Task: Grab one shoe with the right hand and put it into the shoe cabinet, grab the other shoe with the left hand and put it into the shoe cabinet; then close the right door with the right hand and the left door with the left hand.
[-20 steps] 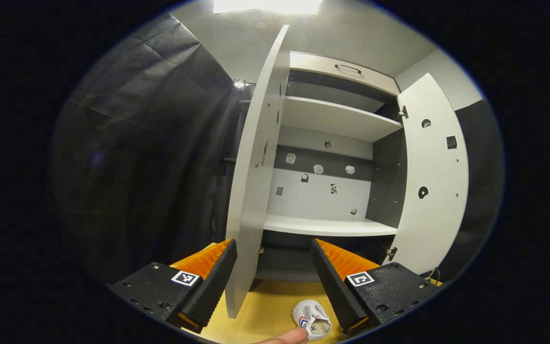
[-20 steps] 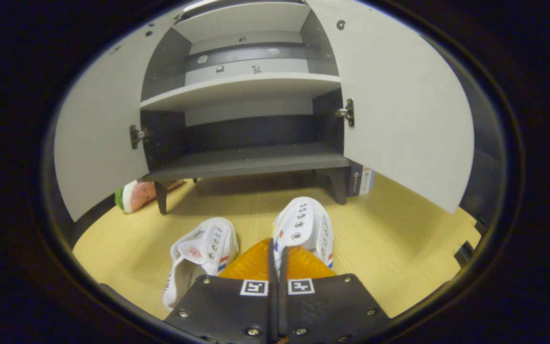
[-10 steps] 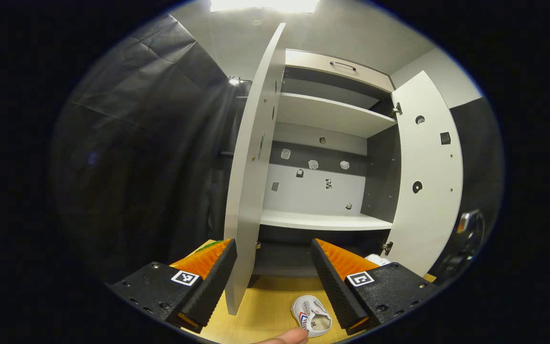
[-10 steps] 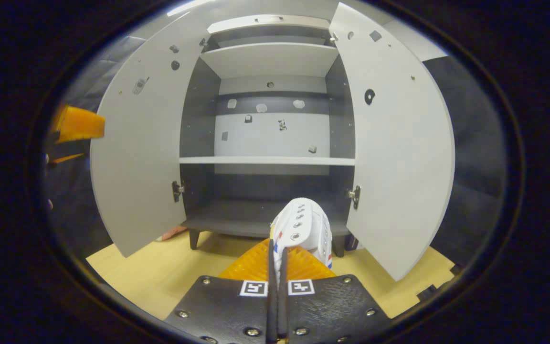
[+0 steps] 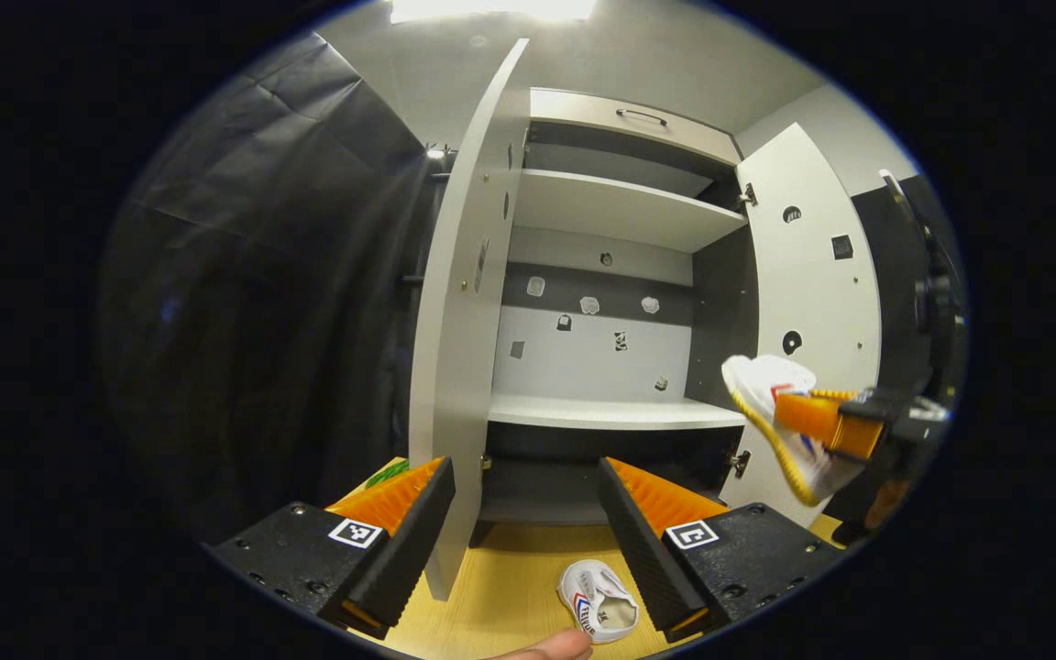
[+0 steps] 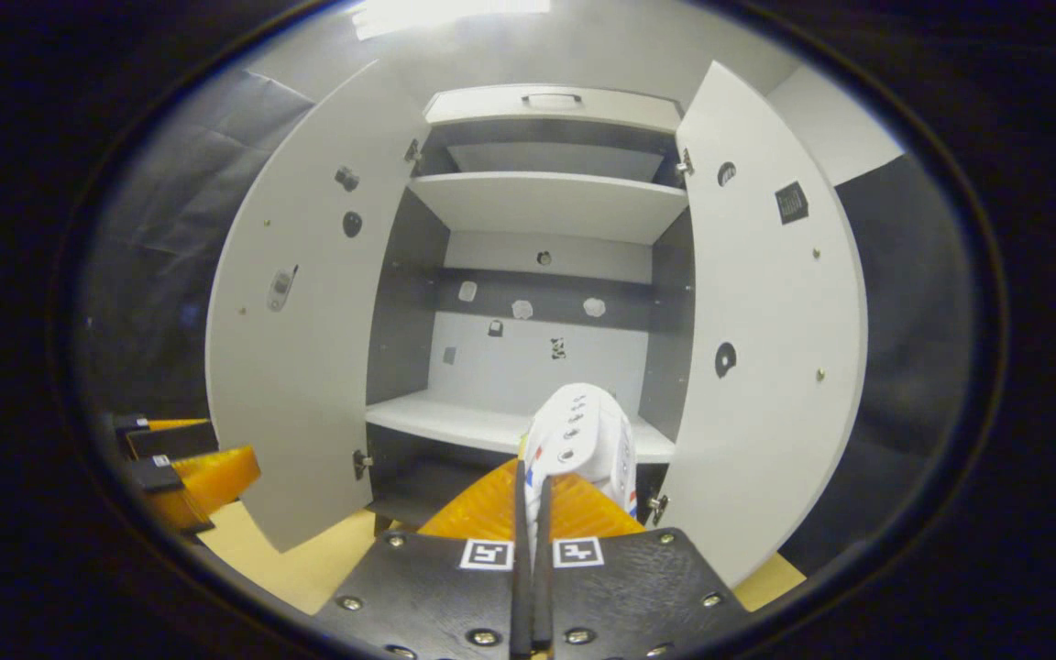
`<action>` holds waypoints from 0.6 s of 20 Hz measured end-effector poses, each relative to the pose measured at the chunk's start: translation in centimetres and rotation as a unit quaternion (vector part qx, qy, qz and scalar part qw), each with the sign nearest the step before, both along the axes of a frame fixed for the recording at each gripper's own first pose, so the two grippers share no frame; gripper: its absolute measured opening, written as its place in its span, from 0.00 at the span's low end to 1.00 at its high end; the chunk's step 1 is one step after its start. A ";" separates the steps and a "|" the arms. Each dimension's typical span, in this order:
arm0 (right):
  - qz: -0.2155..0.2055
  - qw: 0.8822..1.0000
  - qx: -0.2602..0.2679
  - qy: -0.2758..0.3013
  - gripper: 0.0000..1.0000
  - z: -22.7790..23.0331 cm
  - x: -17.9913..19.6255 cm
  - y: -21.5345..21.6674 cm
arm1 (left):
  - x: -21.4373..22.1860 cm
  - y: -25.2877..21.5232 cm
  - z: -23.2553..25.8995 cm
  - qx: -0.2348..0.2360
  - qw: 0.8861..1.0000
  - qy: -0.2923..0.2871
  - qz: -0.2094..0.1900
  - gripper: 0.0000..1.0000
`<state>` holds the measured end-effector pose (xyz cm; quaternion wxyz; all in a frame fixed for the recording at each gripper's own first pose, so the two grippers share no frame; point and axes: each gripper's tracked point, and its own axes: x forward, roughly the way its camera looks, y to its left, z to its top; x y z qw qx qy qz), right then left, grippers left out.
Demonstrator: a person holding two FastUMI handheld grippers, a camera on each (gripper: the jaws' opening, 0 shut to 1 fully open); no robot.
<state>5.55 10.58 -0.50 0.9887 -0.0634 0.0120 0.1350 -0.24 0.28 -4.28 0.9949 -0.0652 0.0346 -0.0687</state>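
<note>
Pinching one shoe [image 6: 580,431], the right gripper [image 6: 530,513] points it toe-first at the cabinet's middle shelf [image 6: 491,423]; left gripper [image 5: 522,513] spread, empty.

A pale wooden floor [image 5: 510,596] lies under a black cloth wall [image 5: 262,302], a grey wall [image 5: 638,64] and a bright ceiling light [image 6: 450,14].
</note>
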 end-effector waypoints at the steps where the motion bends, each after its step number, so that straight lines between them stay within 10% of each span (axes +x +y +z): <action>1: 0.003 1.000 -0.001 -0.004 0.01 1.2 0.5 0.0 | 0.1 -0.4 -0.2 0.000 1.000 0.003 -0.004 0.93; 12: -0.011 0.998 -0.060 -0.012 0.01 8.4 11.7 1.4 | 2.9 -4.2 -1.8 -0.002 1.000 0.025 -0.018 0.96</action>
